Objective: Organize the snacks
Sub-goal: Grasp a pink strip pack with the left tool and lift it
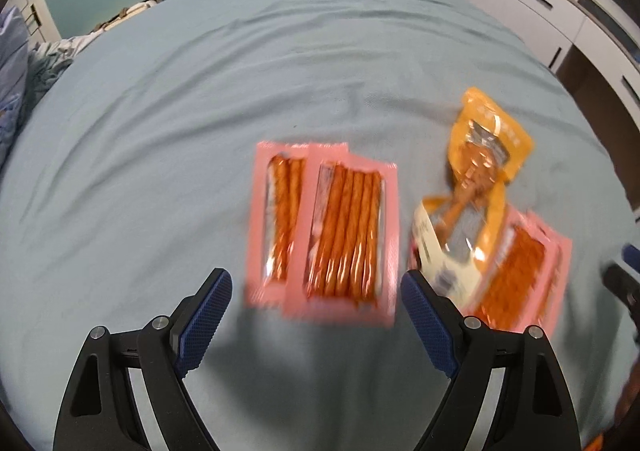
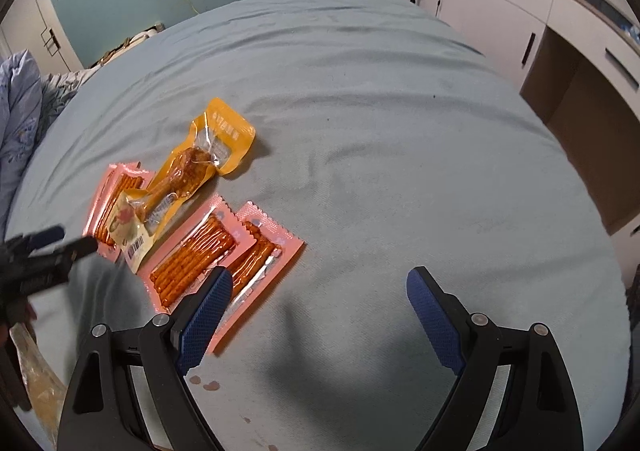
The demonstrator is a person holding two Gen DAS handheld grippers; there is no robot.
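Your left gripper (image 1: 316, 305) hangs w/ jaws spread wide, nothing clamped, lower center of the left wrist view. Just beyond its tips lie two overlapping pink stick packs (image 1: 324, 231) on the blue bedsheet (image 1: 160, 155). To the right, a yellow drumstick pouch (image 1: 476, 179) overlaps a third pink pack (image 1: 524, 271), probably the same snack; blur hides detail. Your right gripper (image 2: 320, 303) is also released, empty, over bare sheet right of the packs. White cabinets (image 2: 500, 3) sit upper right.

Surface: I see a bed (image 2: 380, 111) with a pale blue sheet.
On it: pink stick-snack packets (image 1: 344, 239), one under a yellow drumstick pouch (image 2: 192, 171).
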